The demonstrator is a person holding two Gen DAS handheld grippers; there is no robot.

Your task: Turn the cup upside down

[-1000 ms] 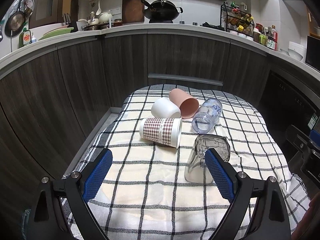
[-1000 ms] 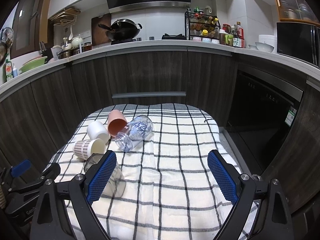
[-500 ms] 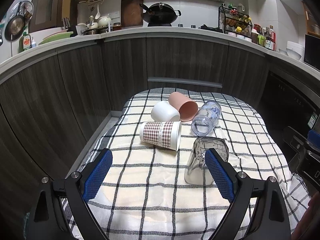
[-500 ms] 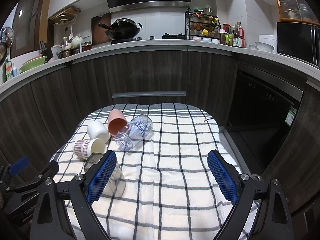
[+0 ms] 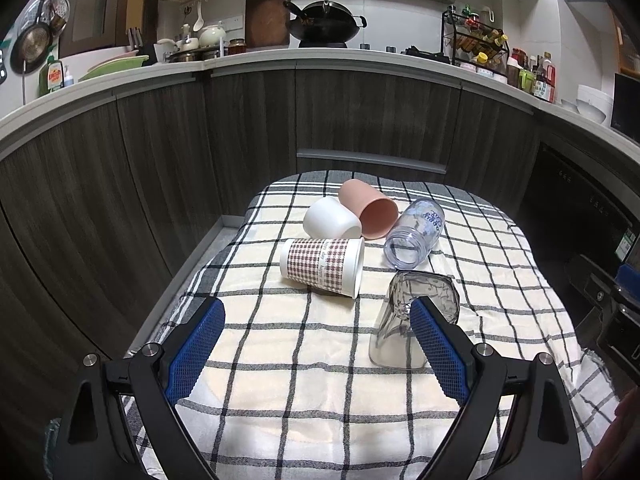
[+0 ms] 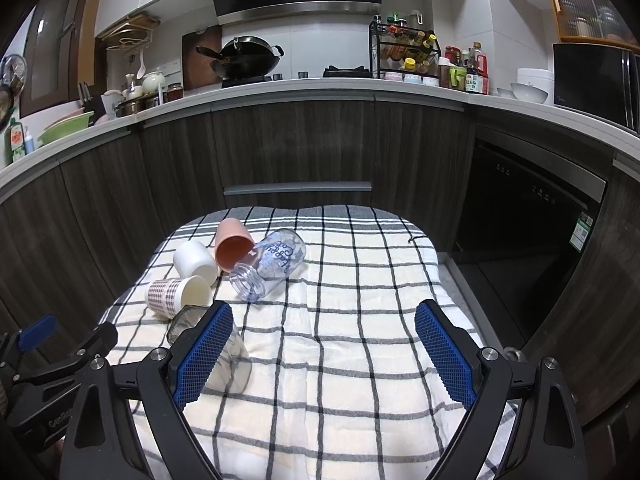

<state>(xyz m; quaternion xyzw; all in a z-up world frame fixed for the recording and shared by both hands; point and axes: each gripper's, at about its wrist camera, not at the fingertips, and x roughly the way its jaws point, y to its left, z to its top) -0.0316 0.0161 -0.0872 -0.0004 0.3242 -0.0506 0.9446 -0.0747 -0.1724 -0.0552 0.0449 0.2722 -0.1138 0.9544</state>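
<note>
Five cups lie toppled on the checked cloth (image 5: 320, 360). Both the left gripper (image 5: 316, 344) and right gripper (image 6: 324, 350) hover empty, fingers wide apart. The nearest, a smoky glass (image 5: 404, 320), likely wants a squared mid-body grasp before turning.

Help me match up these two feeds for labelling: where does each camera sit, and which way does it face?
Left wrist view: rides the left tongs, open, facing the kitchen counter across the checked cloth; nearest is the smoky clear glass tumbler, lying down.
Right wrist view: rides the right tongs, open, farther right, facing likewise; the left tool's black frame shows at lower left.
Shared: the tumbler, houndstooth paper cup, clear plastic jar, black wok.
</note>
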